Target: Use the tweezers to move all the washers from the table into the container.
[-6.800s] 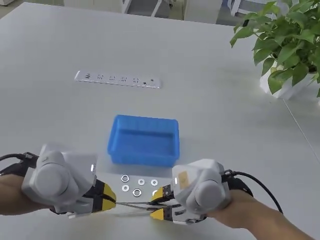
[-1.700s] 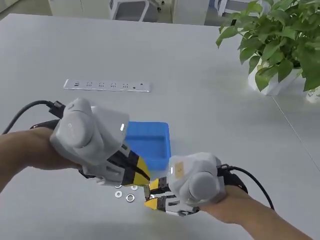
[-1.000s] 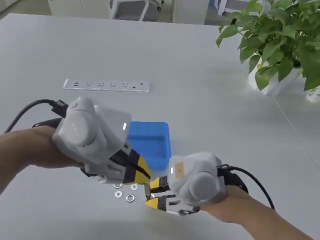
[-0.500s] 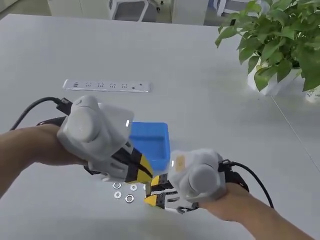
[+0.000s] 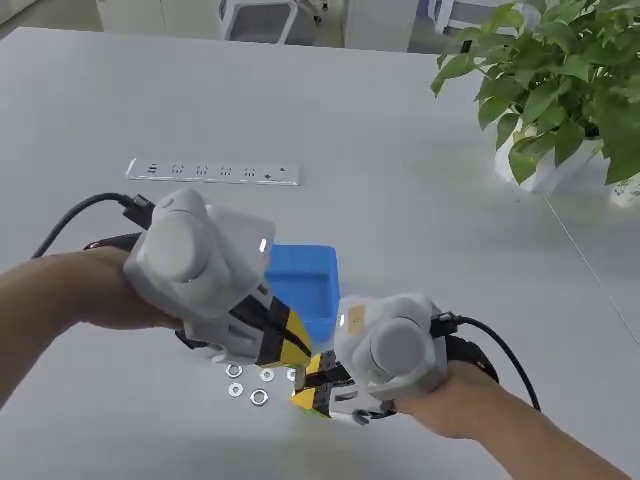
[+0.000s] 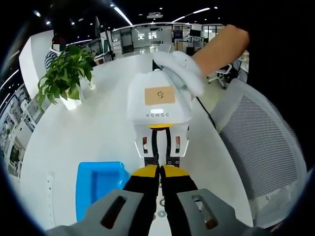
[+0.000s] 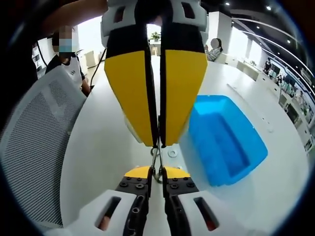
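Thin metal tweezers [image 7: 156,160] run between the two grippers, which meet tip to tip. In the head view my left gripper [image 5: 293,343] angles down from the left, just in front of the blue container [image 5: 305,283]. My right gripper [image 5: 312,392] points left, close under it. Both sets of yellow jaws are shut on the tweezers. Several small washers [image 5: 259,397] lie on the table just left of the jaw tips. One washer [image 7: 172,153] shows beside the tweezers in the right gripper view, with the container [image 7: 224,137] to its right. The left gripper view has the container [image 6: 98,187] at lower left.
A white power strip [image 5: 212,172] lies on the table beyond the container. A potted plant [image 5: 560,90] stands at the far right. A mesh office chair [image 6: 261,162] is beside the table. A person [image 7: 66,54] sits in the background.
Since a second ago my left gripper has edged right and down, closer onto the right gripper's tips. The washers and container have stayed put.
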### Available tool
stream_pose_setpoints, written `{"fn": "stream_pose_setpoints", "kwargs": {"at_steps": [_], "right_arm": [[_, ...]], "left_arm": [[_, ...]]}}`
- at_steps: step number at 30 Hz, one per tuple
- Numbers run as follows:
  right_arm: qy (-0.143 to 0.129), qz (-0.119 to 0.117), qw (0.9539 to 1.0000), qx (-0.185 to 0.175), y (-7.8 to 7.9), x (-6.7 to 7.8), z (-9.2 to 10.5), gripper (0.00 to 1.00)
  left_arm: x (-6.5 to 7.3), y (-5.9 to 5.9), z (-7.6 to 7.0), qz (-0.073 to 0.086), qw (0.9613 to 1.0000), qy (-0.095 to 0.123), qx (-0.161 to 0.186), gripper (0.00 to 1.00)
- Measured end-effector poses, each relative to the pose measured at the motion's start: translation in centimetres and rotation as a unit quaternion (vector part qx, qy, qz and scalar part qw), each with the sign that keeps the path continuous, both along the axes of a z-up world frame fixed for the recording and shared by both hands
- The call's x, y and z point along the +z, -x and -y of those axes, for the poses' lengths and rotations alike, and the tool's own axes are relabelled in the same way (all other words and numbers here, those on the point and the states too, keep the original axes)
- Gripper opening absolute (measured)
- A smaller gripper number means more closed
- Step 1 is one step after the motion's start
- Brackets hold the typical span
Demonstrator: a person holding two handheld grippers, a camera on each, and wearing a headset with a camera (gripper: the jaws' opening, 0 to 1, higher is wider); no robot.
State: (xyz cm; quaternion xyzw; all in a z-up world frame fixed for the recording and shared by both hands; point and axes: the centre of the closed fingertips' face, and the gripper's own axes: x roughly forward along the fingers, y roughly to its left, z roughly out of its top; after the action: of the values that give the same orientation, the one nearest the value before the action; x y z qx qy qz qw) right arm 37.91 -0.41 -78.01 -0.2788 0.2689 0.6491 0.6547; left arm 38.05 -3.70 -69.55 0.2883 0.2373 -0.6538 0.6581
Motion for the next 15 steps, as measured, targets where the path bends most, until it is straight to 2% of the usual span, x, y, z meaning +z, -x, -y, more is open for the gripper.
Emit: {"fn": "stream_pose_setpoints", "kwargs": {"at_steps": [15], "right_arm": [[0.000,-0.007,0.9999,-0.015,0.03,0.01,0.08,0.08]], "left_arm": [[0.01,-0.10,0.03,0.003,1.0000,0.004,0.005,0.06]]}}
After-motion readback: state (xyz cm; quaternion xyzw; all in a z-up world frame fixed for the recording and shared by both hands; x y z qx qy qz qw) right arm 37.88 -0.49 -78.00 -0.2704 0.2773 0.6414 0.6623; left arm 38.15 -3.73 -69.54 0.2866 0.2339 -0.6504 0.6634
